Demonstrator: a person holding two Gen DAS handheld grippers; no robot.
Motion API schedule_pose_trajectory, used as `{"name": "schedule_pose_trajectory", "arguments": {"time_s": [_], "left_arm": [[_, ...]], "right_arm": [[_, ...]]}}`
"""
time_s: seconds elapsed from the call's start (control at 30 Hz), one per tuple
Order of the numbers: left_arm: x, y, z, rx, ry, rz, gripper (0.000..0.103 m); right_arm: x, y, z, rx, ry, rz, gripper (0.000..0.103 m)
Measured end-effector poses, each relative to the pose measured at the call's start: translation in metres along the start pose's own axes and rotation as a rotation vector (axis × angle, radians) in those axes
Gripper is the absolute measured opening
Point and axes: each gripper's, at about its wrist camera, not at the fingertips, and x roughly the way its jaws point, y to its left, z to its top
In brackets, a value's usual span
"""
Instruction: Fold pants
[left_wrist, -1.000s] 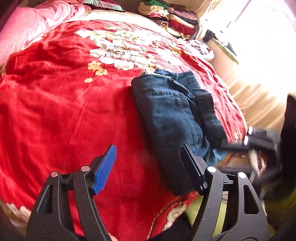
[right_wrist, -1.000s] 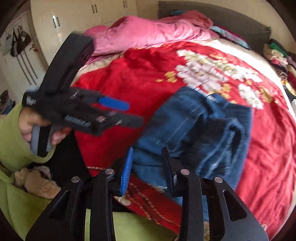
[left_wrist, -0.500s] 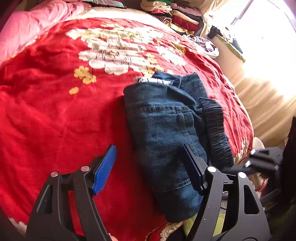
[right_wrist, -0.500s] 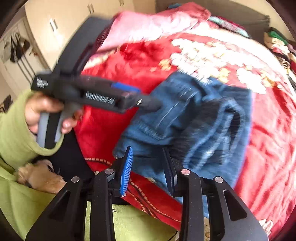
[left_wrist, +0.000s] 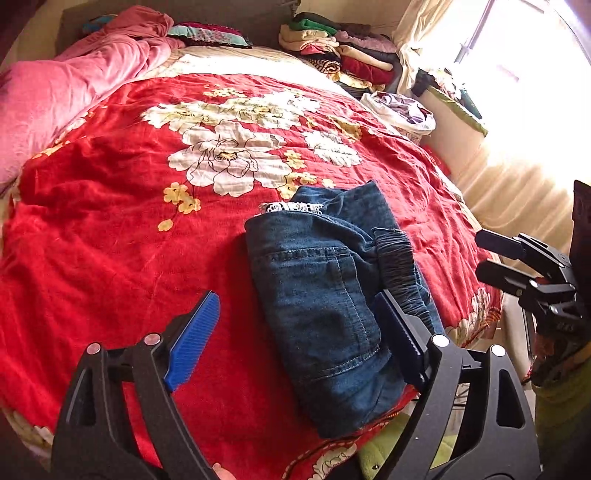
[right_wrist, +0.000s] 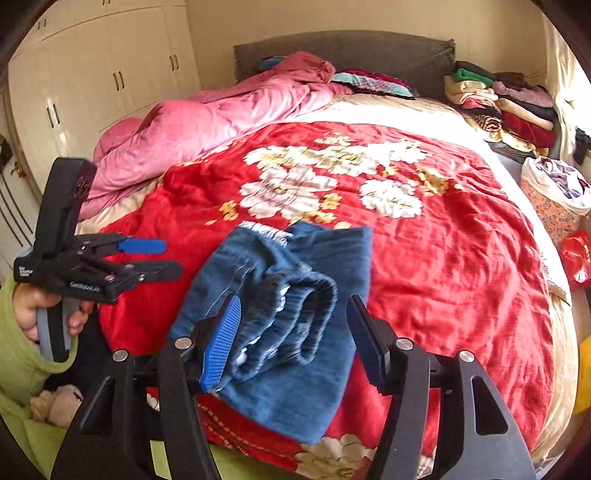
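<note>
The folded blue denim pants (left_wrist: 325, 295) lie on the red flowered bedspread (left_wrist: 110, 258) near its front edge, back pocket up and the gathered waistband along the right side. My left gripper (left_wrist: 295, 339) hovers over their near end, its jaws opening, nothing pinched. In the right wrist view the pants (right_wrist: 332, 258) lie under my right gripper (right_wrist: 295, 343), whose jaws are also opening; the waistband shows in the gap, not pressed by the pads. The right gripper (left_wrist: 498, 262) sits off the bed's right edge. The left gripper (right_wrist: 155, 258) is at the left, held by a hand.
A pink duvet (right_wrist: 203, 129) is bunched at the far left of the bed. Stacked folded clothes (right_wrist: 509, 107) and a bag of laundry (right_wrist: 554, 184) stand at the far right. Wardrobe doors (right_wrist: 92, 74) line the left wall. A green sleeve (right_wrist: 18, 362) is at lower left.
Both grippers' jaws have spread wider. The right gripper has drawn back from the pants and the views have risen. The pants lie still on the bedspread.
</note>
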Motion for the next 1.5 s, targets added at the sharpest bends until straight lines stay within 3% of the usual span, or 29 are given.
{"name": "schedule_pose_trajectory", "arguments": {"time_s": [0.07,0.23,0.47,0.8,1.3,1.4,1.5], "left_arm": [[0.002,0.001,0.001,-0.001,0.0,0.004,0.081],[0.013,0.002,0.001,-0.006,0.006,0.013,0.083],[0.031,0.002,-0.003,-0.013,0.036,0.014,0.084],[0.056,0.002,-0.015,-0.035,0.094,-0.011,0.085],[0.078,0.001,-0.017,-0.047,0.118,-0.048,0.087],[0.083,-0.001,-0.015,-0.051,0.112,-0.058,0.083],[0.087,-0.007,-0.012,-0.024,0.121,-0.067,0.069]], "right_arm": [[0.006,-0.005,0.002,0.018,-0.001,-0.011,0.067],[0.016,-0.023,0.001,0.06,0.013,-0.05,0.067],[0.04,-0.04,-0.012,0.106,0.079,-0.034,0.067],[0.07,-0.045,-0.029,0.138,0.149,0.018,0.067],[0.1,-0.048,-0.03,0.155,0.176,0.142,0.066],[0.104,-0.047,-0.029,0.147,0.171,0.163,0.065],[0.107,-0.047,-0.029,0.138,0.169,0.184,0.053]]}}
